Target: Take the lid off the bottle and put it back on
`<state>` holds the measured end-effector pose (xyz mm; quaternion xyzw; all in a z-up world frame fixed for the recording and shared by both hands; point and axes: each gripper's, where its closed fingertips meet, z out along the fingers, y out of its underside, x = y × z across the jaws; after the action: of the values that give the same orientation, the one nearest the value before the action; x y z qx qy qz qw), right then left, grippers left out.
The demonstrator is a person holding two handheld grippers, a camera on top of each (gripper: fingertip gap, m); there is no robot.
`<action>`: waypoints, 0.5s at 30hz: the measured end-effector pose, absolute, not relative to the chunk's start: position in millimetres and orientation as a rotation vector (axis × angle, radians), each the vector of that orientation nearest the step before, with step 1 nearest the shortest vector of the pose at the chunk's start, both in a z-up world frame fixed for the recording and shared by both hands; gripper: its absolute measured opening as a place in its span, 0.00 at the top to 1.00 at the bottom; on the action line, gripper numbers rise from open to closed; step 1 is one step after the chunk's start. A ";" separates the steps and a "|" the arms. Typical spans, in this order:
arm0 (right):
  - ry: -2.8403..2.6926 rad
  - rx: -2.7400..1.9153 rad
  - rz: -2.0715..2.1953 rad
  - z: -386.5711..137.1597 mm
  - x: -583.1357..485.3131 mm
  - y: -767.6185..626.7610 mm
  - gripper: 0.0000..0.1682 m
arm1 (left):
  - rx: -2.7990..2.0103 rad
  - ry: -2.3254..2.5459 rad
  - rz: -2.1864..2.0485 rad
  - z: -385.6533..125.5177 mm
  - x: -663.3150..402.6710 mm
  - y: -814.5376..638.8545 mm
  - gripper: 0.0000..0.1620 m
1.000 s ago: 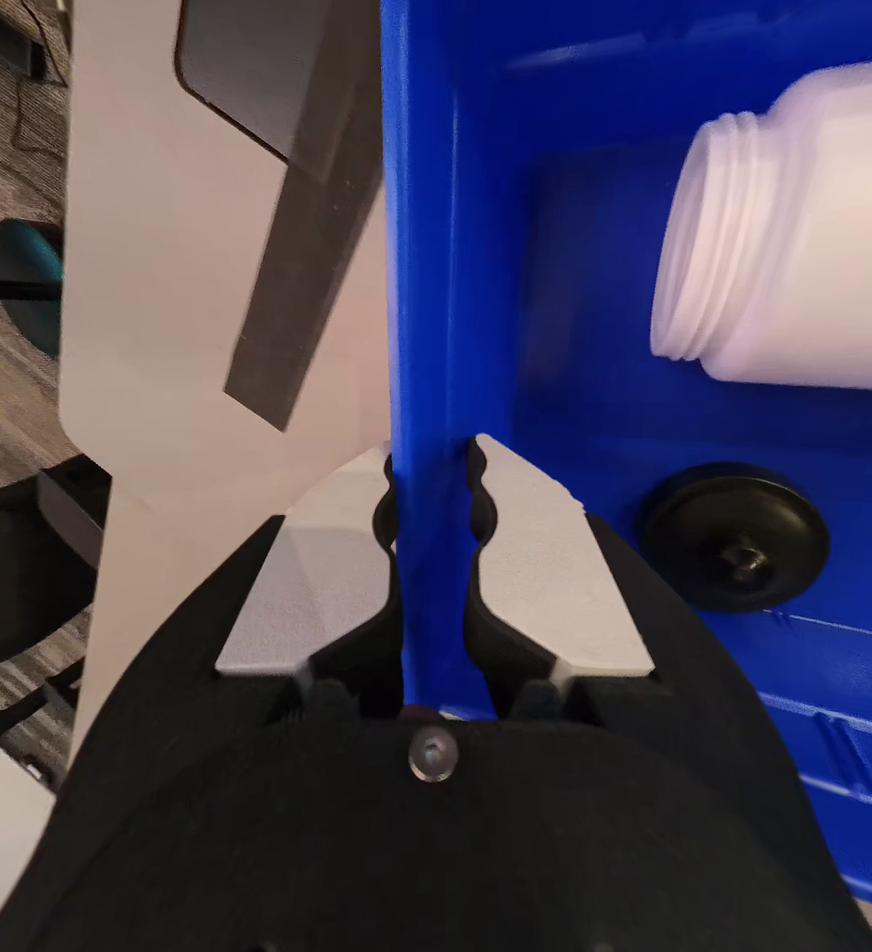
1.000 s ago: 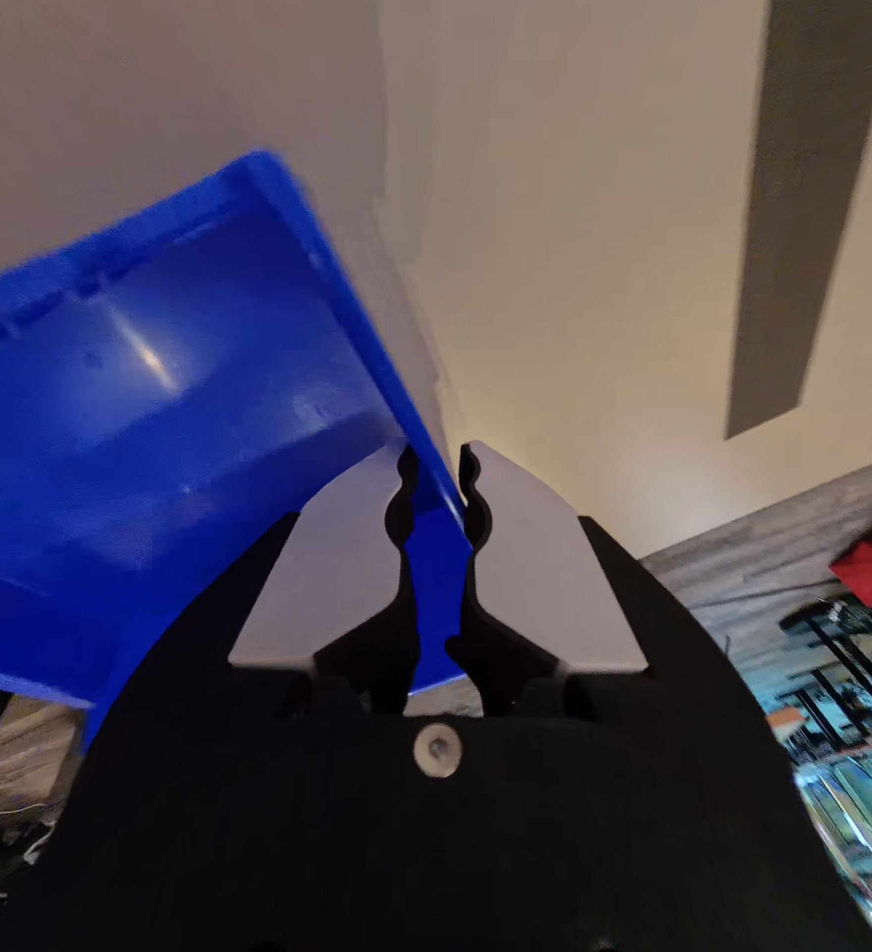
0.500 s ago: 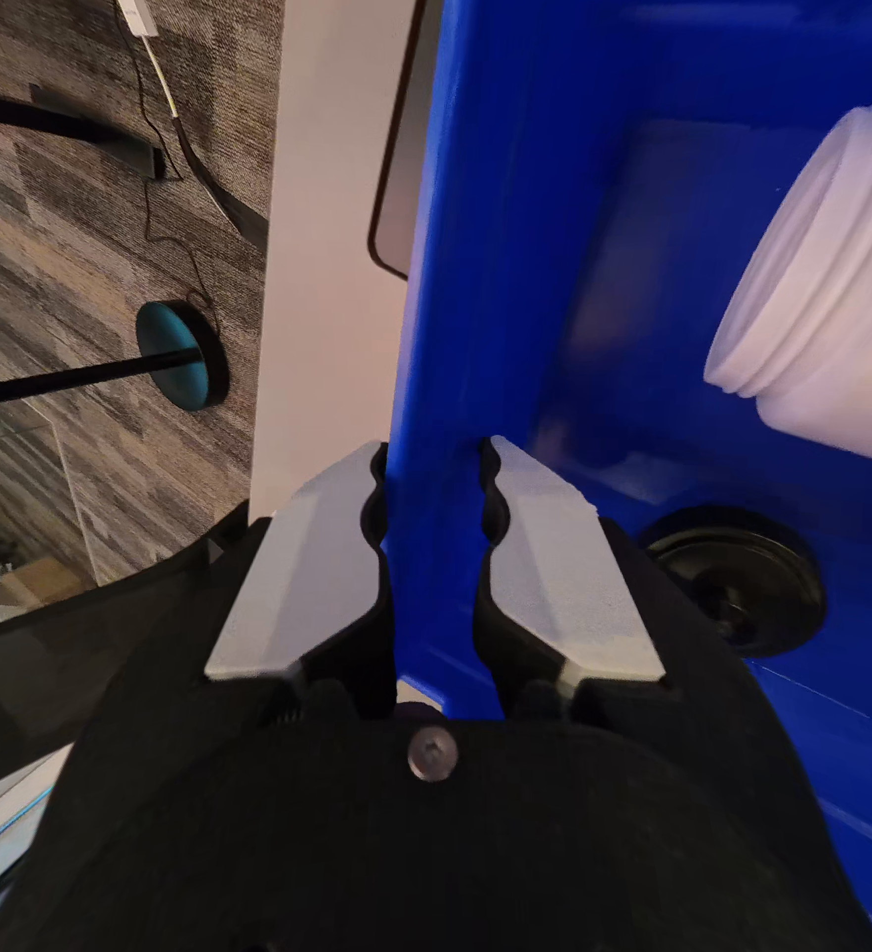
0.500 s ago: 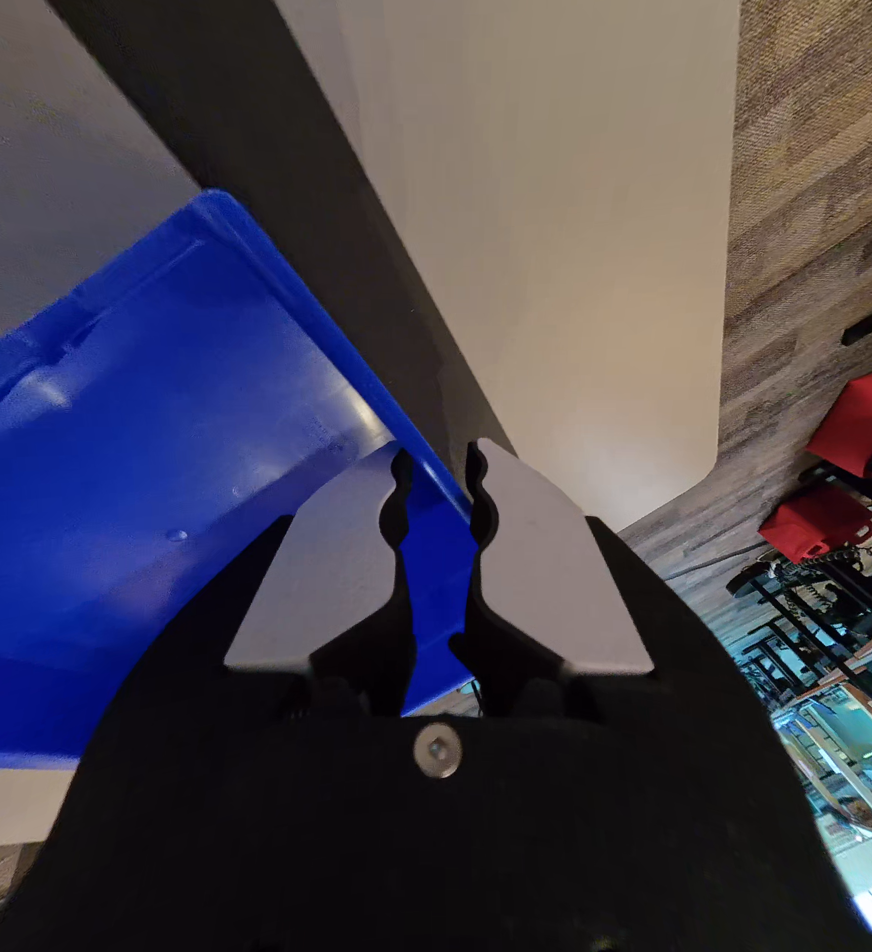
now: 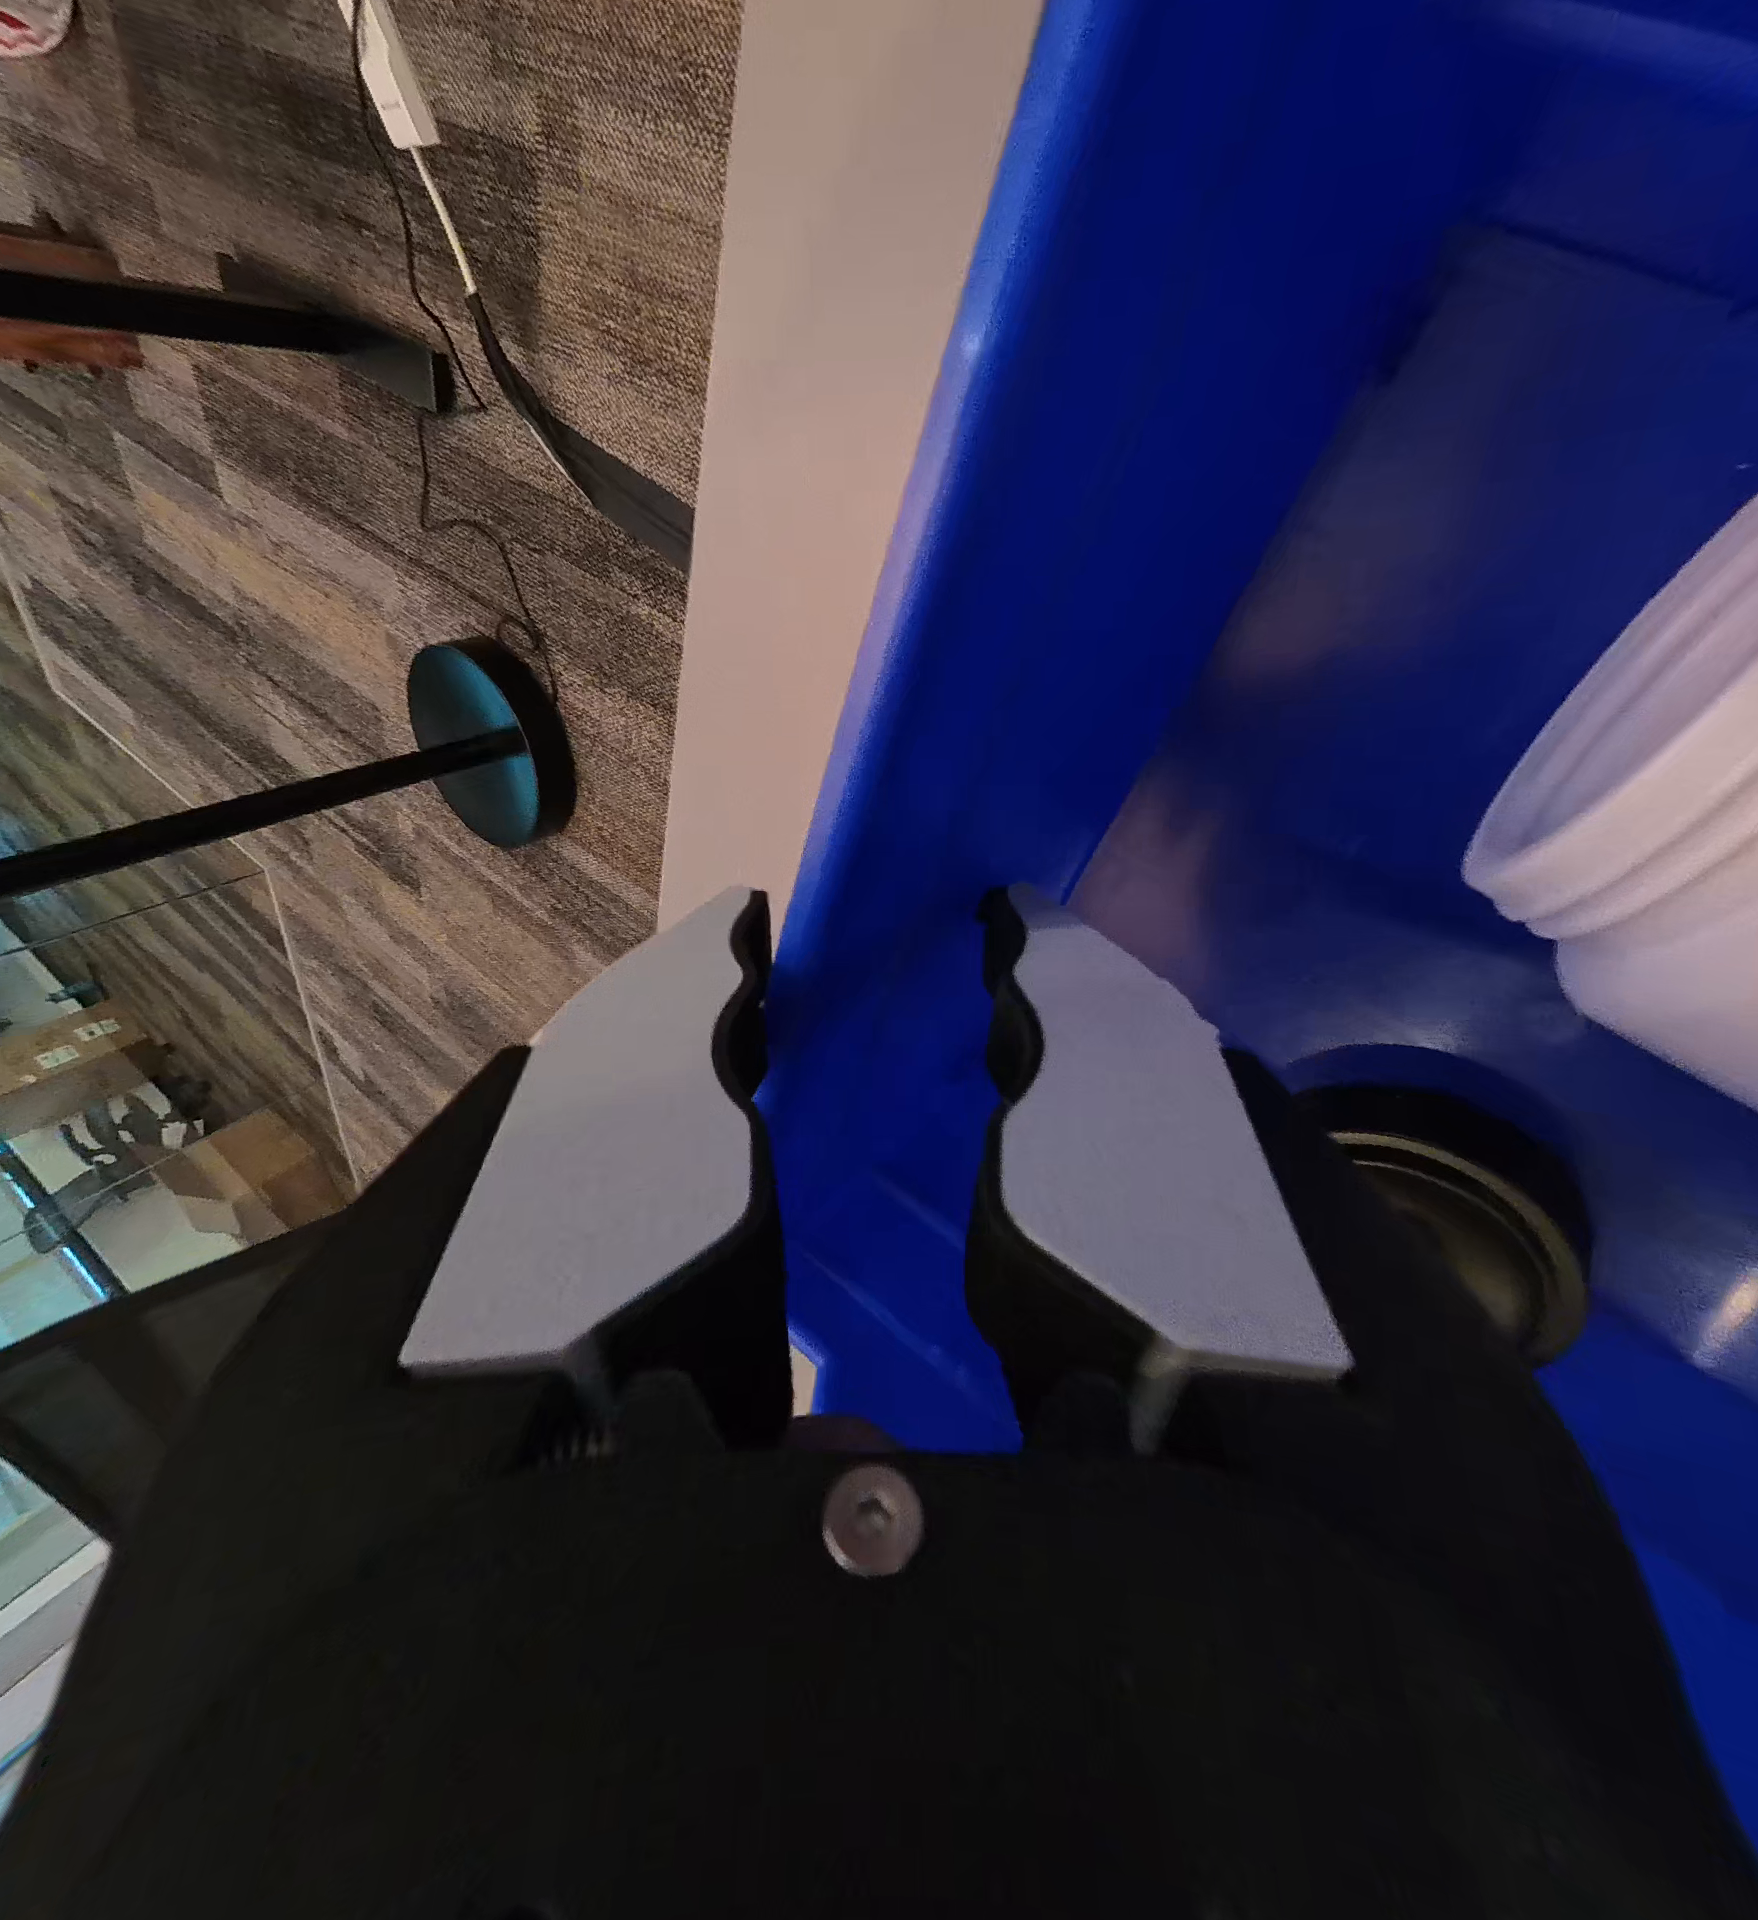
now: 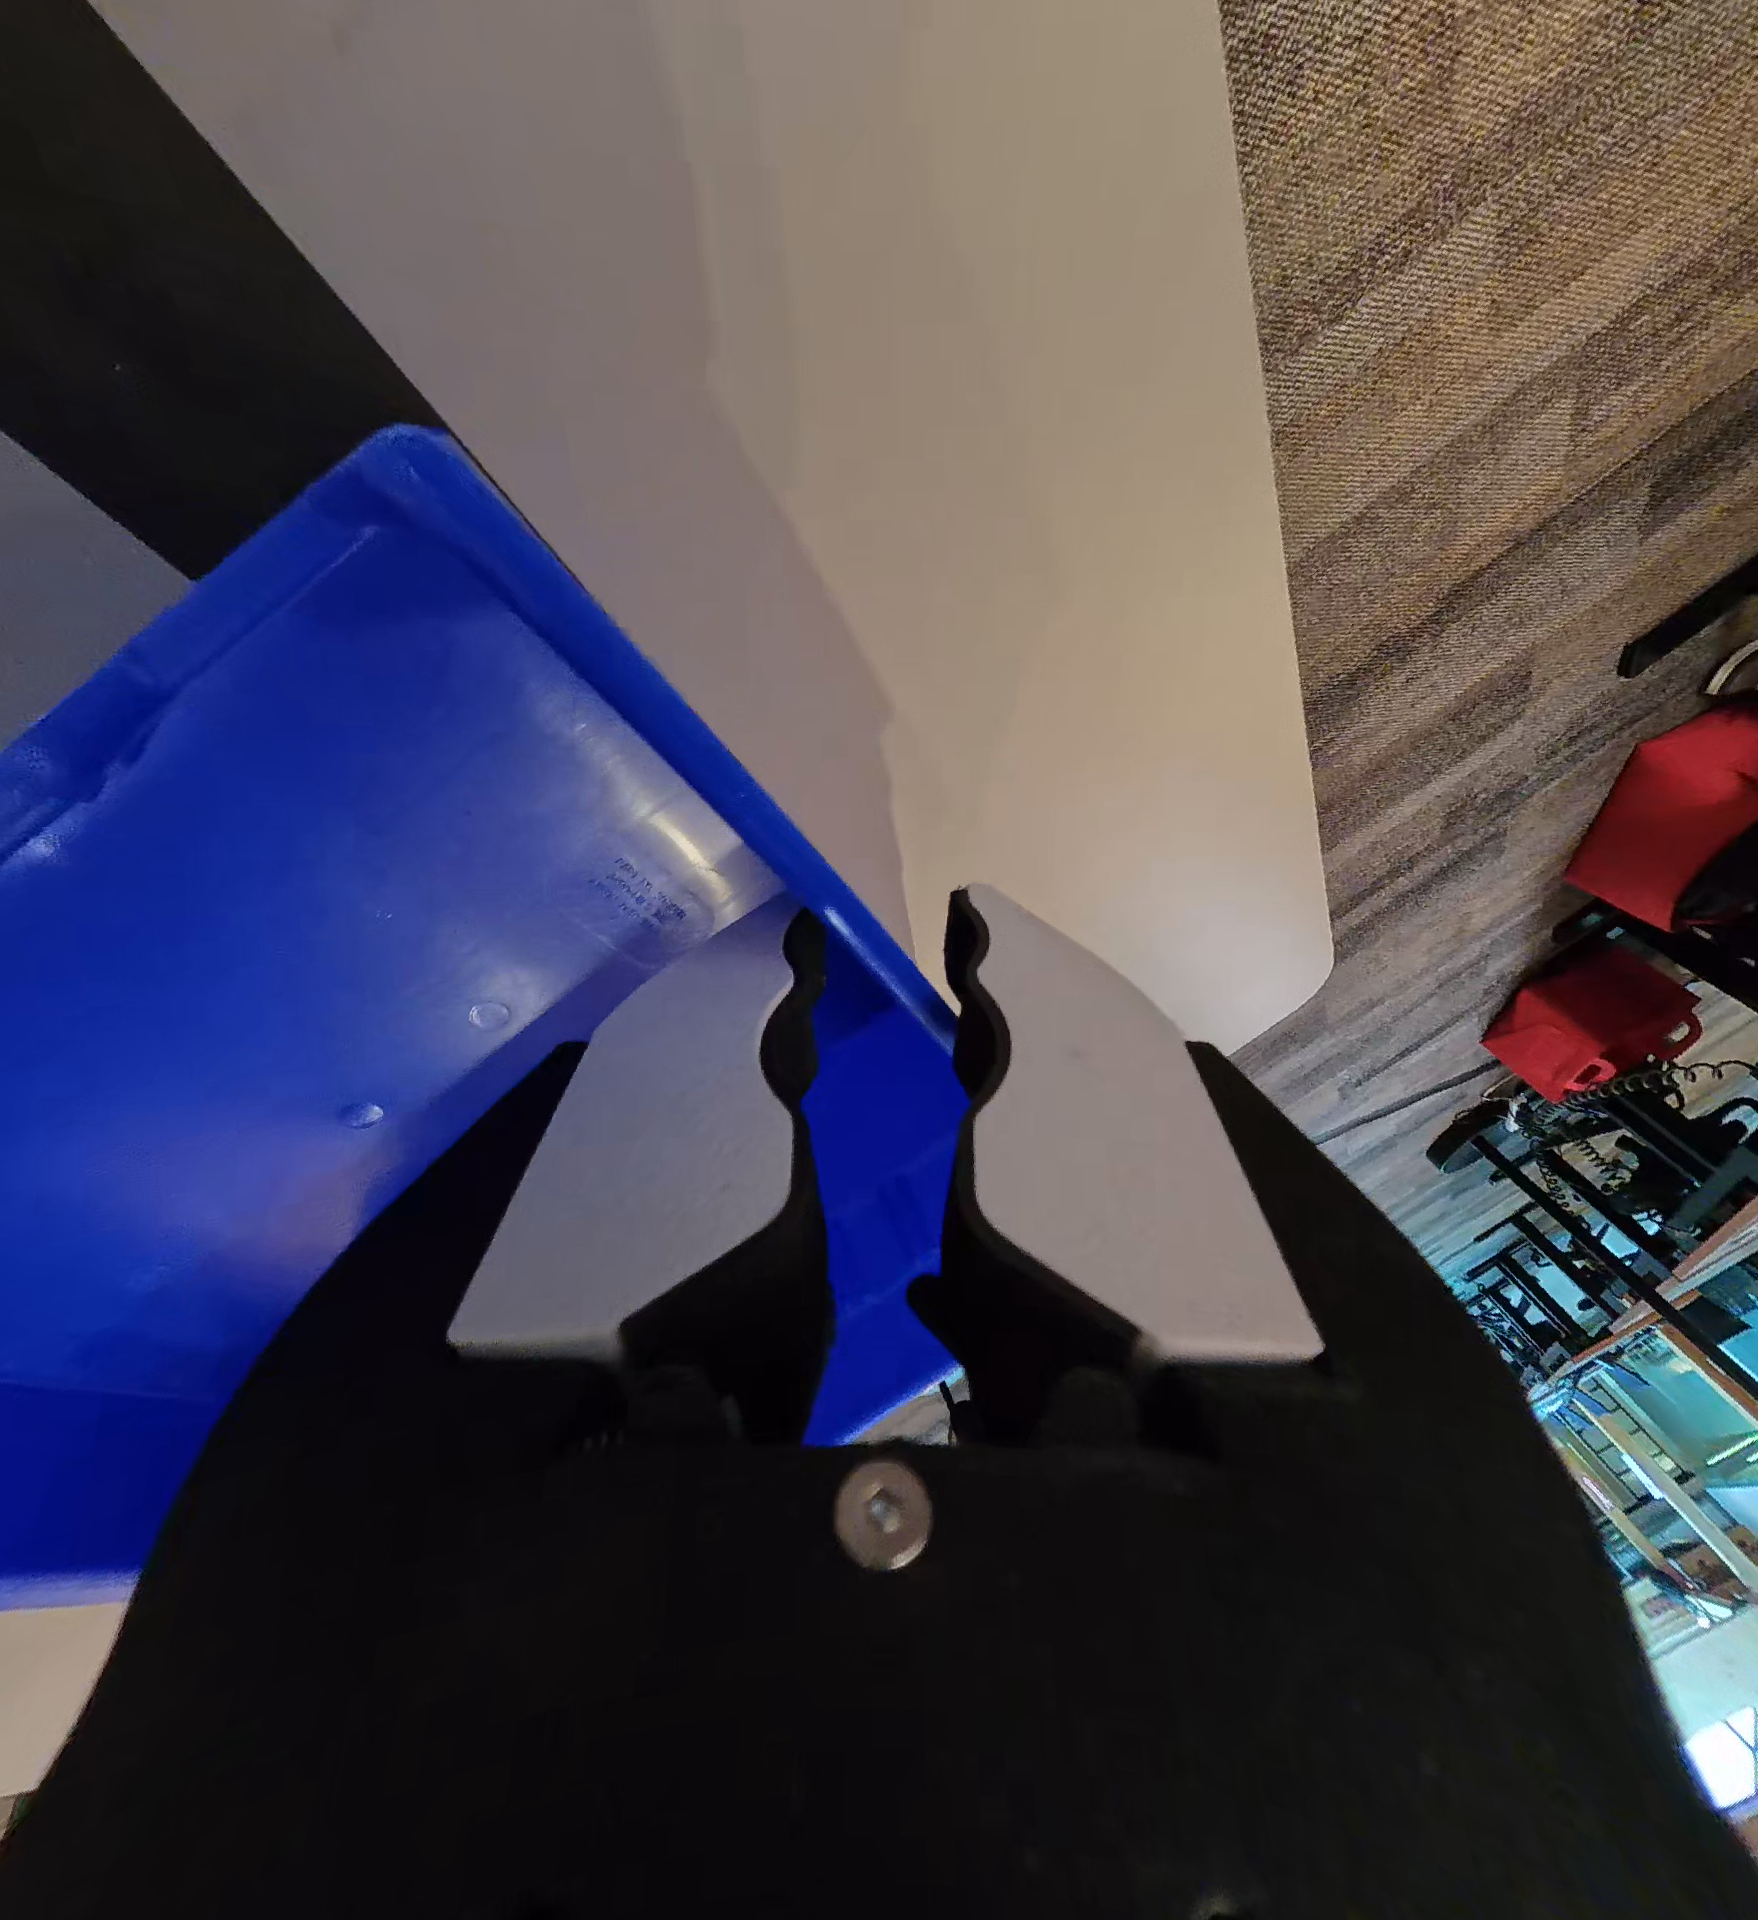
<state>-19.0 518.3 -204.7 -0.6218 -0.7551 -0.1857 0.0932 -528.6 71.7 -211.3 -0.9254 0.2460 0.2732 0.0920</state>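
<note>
A blue plastic bin (image 5: 1083, 540) is held up between both grippers. My left gripper (image 5: 870, 914) is shut on the bin's left wall. In the left wrist view a white bottle (image 5: 1685, 862) without a lid lies on its side inside the bin, threaded mouth toward the lower left. A black lid (image 5: 1457, 1226) lies beside it on the bin floor, partly behind my right finger. My right gripper (image 6: 880, 925) is shut on the bin's right wall (image 6: 885, 997); this view shows the bin's underside (image 6: 283, 935).
A white table (image 6: 1010, 468) lies beneath the bin, with a black strip (image 6: 75, 260) across it. Beyond its edges is grey carpet (image 5: 283, 468) with a round stand base (image 5: 485, 743), cables, and red seats (image 6: 1706, 821).
Both views have swung round with the bin still gripped. The bottle has slid toward the right edge of the left wrist view, and more floor shows on both sides.
</note>
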 end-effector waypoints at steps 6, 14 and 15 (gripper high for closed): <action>-2.229 -1.848 -0.569 -204.6 -20.8 521.0 0.86 | -2.752 0.728 0.846 -211.8 -531.6 82.8 0.74; -2.229 -1.849 -0.577 -204.6 -21.3 522.2 0.86 | -2.818 0.609 0.832 -211.4 -535.0 74.5 0.75; -2.230 -1.847 -0.581 -204.6 -21.3 522.4 0.86 | -2.821 0.609 0.837 -211.2 -534.1 72.2 0.75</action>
<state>-21.3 522.4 -204.6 -0.6226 -0.7517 -0.1959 0.0942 -534.1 72.2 -211.2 -0.9366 0.2022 0.2778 0.0682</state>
